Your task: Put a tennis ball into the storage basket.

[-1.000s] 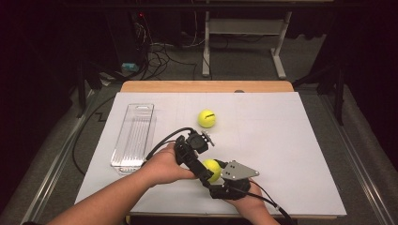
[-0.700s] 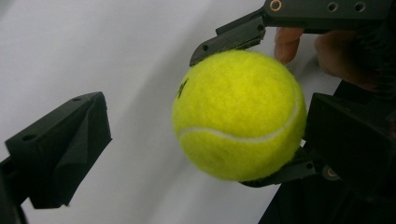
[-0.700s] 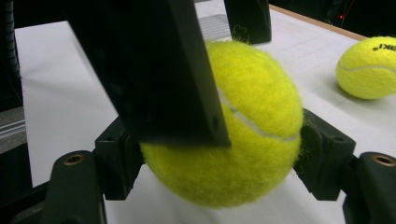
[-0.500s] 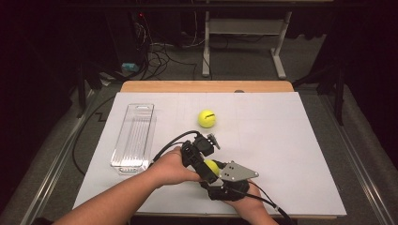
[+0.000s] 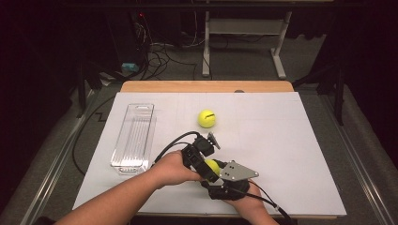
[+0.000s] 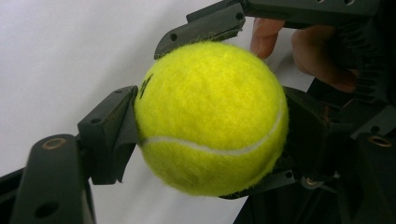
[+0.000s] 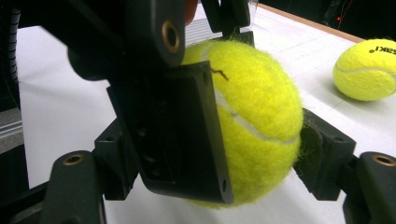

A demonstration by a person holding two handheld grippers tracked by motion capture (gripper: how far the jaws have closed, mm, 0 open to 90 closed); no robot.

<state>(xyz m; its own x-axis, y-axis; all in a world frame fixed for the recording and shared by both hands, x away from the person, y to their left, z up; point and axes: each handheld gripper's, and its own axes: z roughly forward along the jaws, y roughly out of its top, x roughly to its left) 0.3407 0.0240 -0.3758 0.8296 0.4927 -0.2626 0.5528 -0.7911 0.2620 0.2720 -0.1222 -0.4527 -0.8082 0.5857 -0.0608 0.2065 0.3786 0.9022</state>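
Both hands meet at the near edge of the surface, well short of the clear tray. Left forearm comes in diagonally from the bottom left, left gripper angled right. Right hand sits just right of it, right gripper pointing left, grey plate on top.

Held tennis ball: fuzzy yellow, white seam, small dark print near the seam. It sits off the surface between the two grippers, to the right of the tray's near end. Both grippers are clamped on it. In the left gripper view its own jaws press the ball's left and right sides, with the other gripper's jaws above and below.

Second tennis ball lies loose on the surface, right of the tray's middle, well apart from the hands.

Versus a second ago: left gripper's jaws have just been closing and now pinch the ball. Right grip and the loose ball are unchanged.
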